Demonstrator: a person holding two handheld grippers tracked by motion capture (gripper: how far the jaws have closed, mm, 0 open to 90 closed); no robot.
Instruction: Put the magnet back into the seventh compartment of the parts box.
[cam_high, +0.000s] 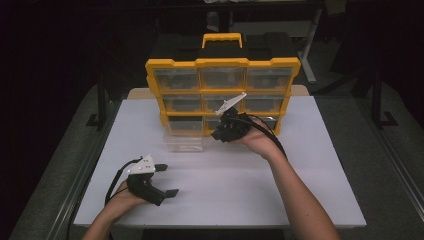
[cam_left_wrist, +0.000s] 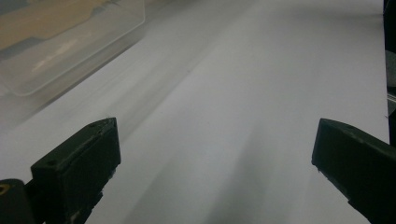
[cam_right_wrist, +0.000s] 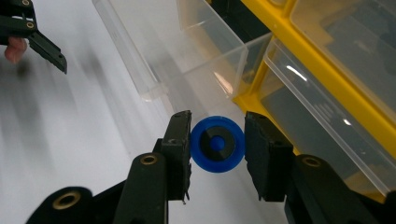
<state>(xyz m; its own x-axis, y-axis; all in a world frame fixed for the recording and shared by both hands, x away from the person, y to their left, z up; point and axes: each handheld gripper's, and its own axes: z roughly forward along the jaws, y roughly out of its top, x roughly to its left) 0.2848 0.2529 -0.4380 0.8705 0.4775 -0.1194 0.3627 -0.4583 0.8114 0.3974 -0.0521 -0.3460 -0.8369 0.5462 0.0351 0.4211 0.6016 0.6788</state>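
My right gripper (cam_right_wrist: 217, 140) is clamped on a blue wheel (cam_right_wrist: 217, 144), held just in front of the yellow organizer's (cam_high: 222, 62) bottom row, beside the pulled-out clear drawer (cam_high: 184, 135). My left gripper (cam_high: 166, 180) rests wide open, holding nothing, on the near-left white table (cam_high: 240, 185).

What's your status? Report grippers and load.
Right gripper shut on small blue round disc, beside pulled-out clear plastic drawer. Left gripper open, over white table. Nothing in the way.
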